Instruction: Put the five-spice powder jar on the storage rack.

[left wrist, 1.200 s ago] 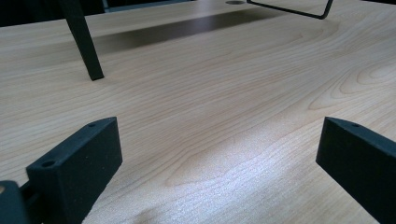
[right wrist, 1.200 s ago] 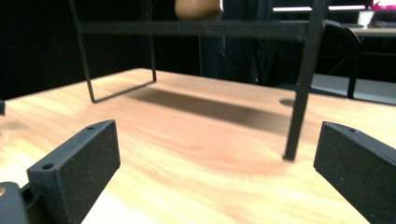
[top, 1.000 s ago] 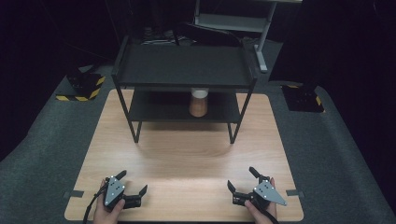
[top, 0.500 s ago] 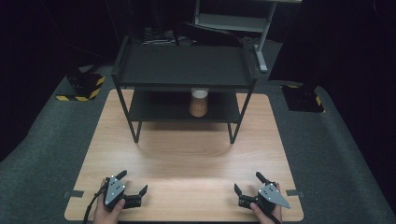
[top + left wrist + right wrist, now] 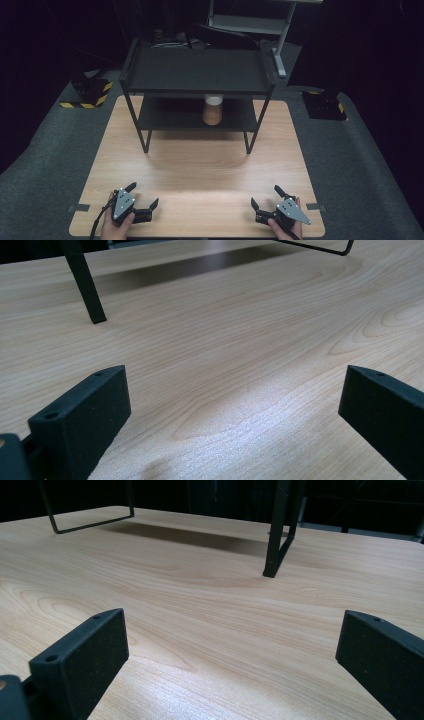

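Since a second ago, the right gripper [image 5: 264,197] has been drawn back toward the near edge of the light wooden table [image 5: 200,165]; the left gripper [image 5: 142,194] is unmoved. Both are wide open, nothing held. The brown, white-capped jar [image 5: 212,110] stands untouched on the black metal rack's [image 5: 197,70] lower shelf; work is judged not begun.

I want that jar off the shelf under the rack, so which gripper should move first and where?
Probably the right gripper: ease it forward toward the jar, which stands on the lower shelf of the black rack, slightly right of centre. Both it and the left gripper sit open at the table's near edge, holding nothing, with bare wood ahead.
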`<state>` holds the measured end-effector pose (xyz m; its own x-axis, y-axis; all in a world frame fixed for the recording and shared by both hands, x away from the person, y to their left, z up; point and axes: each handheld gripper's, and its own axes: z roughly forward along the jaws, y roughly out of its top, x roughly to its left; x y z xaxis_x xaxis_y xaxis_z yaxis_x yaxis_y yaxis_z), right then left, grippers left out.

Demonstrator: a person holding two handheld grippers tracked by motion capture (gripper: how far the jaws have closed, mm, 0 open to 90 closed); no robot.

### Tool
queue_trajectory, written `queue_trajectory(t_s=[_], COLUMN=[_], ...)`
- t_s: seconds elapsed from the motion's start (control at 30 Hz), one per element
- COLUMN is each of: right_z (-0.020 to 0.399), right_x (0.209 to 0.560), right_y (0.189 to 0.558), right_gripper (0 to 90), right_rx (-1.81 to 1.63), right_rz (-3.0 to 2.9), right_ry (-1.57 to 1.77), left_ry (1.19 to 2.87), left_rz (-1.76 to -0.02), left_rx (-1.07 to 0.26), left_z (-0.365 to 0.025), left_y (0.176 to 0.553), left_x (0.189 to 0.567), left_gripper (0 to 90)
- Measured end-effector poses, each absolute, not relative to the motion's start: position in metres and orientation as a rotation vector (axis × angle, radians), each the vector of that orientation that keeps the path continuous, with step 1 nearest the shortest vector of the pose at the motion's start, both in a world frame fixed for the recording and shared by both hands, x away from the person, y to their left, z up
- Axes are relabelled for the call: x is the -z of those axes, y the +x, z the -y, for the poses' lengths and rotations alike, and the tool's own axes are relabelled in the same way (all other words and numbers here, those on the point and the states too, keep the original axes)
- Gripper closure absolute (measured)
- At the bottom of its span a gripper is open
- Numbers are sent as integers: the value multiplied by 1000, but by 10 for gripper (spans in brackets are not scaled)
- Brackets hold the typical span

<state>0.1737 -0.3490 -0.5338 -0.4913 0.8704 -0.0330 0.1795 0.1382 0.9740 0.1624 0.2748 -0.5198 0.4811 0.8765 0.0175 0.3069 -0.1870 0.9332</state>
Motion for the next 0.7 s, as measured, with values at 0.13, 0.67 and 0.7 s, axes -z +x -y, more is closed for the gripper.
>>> queue_trajectory(t_s=[0.13,0.67,0.7], right_z=[349,343,344], right_x=[534,529,529], right_y=[174,176,176], right_gripper=[3,4,4], right_rx=[-1396,-1340,-1340], right_rz=[-1788,-1833,-1835], right_ry=[1020,1006,1005], left_ry=[1736,1786,1790], left_rz=[-1006,-962,-961], left_rx=[-719,-721,-721], left_z=[-275,-274,-273], left_y=[162,161,161], left_x=[520,517,517], left_gripper=[5,5,5])
